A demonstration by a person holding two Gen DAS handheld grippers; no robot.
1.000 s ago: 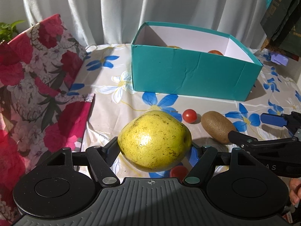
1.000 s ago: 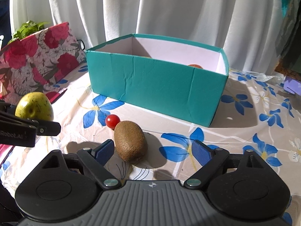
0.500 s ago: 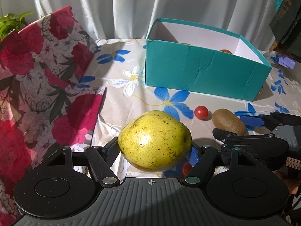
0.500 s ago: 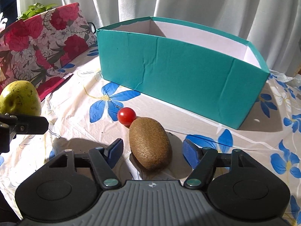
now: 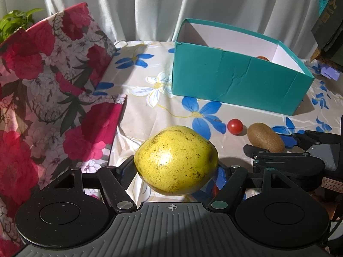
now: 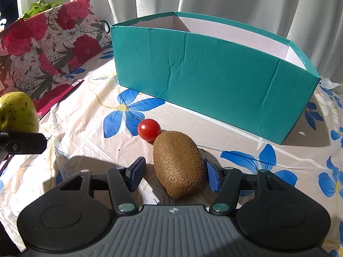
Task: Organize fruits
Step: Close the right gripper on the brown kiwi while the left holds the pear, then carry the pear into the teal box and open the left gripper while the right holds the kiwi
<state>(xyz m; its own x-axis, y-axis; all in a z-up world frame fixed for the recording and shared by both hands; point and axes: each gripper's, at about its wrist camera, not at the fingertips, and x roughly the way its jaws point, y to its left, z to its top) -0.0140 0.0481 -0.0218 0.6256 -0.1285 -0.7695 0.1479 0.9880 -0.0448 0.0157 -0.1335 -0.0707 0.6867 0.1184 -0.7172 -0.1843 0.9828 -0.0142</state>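
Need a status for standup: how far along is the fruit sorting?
Done: at least one orange fruit already in the teal cardboard box. In hand: left claw grips the yellow speckled pear; right claw closing around the brown fuzzy kiwi. Left: small red cherry tomato on the tablecloth.

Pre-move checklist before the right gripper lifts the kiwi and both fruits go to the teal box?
1. Kiwi between the right gripper fingers: ok.
2. Right grip firm: not ok. Jaws are closing; a gap shows at the left pad, the right pad looks at the skin.
3. Cherry tomato clear of the fingers: ok, but whether it touches the kiwi's far end: cannot tell.
4. Left gripper clamped on the yellow pear: ok.
5. Teal box open on top: ok.
6. Free space inside the box: cannot tell; the near wall hides the floor, some fruit is already in.
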